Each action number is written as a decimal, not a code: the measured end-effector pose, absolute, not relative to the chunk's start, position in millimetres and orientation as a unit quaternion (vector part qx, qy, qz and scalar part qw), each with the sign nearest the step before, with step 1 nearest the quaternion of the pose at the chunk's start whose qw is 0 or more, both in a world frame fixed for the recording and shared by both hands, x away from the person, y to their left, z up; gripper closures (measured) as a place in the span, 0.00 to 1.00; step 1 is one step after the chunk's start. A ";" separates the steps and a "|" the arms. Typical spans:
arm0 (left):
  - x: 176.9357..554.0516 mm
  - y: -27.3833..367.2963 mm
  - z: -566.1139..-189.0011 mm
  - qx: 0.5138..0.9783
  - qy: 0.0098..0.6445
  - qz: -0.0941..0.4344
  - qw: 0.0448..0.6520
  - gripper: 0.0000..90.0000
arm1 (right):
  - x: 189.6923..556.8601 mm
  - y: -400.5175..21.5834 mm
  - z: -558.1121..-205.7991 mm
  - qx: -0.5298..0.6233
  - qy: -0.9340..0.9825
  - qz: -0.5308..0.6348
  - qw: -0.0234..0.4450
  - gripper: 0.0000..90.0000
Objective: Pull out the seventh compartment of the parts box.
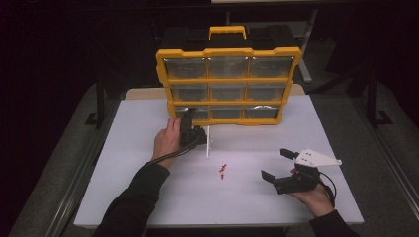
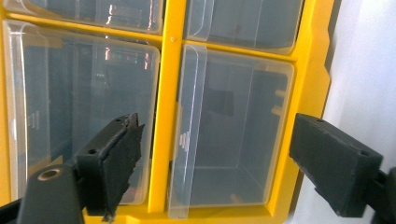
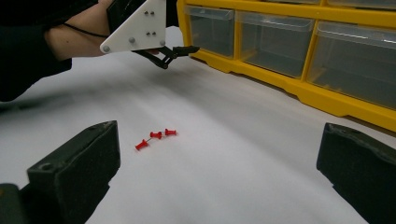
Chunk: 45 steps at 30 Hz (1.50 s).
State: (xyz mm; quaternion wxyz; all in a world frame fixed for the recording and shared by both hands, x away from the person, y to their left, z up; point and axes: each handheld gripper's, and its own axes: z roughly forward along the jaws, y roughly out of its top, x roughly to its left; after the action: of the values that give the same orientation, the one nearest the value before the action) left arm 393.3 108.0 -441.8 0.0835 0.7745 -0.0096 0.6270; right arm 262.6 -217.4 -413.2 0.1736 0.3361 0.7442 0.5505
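A yellow organizer [image 1: 228, 52] with clear drawers stands upright at the back of the white table [image 1: 133, 197]. My left gripper [image 1: 190, 117] is turned on its side at the organizer's bottom left drawer [image 1: 185, 112]. In the left gripper view its jaws [image 2: 219, 158] stand open with a clear drawer front [image 2: 233, 140] between them, and the pads do not touch it. Three red push pins [image 1: 223, 171] lie loose mid-table. My right gripper [image 1: 277, 164] rests open to the right of them, and the right gripper view has the pins [image 3: 156, 136] ahead of its jaws [image 3: 219, 163].
The organizer holds several clear drawers [image 3: 275, 39] that look empty. The left gripper's white three-cornered plate [image 3: 137, 25] stands near the cabinet's foot. Dark floor and metal frame legs [image 1: 99, 98] surround the table.
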 end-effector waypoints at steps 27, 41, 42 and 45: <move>409.8 108.6 -439.1 0.756 -0.011 0.653 0.047 0.56 | 262.6 -218.1 -412.8 0.338 0.743 0.552 0.173 0.00; 415.6 111.0 -440.0 0.756 -0.009 0.654 0.031 0.71 | 262.8 -218.8 -412.7 0.338 0.742 0.553 0.174 0.00; 416.0 111.2 -440.3 0.755 -0.010 0.655 0.031 0.72 | 262.9 -219.1 -412.7 0.338 0.742 0.553 0.174 0.00; 417.0 111.5 -440.0 0.755 -0.008 0.655 0.029 0.73 | 263.0 -219.2 -412.7 0.338 0.741 0.553 0.174 0.00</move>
State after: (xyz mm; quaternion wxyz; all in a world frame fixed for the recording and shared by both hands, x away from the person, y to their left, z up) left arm 417.0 111.5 -440.0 0.0295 0.7547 -0.0076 0.6554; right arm 263.0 -219.2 -412.7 0.1744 0.3378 0.7414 0.5529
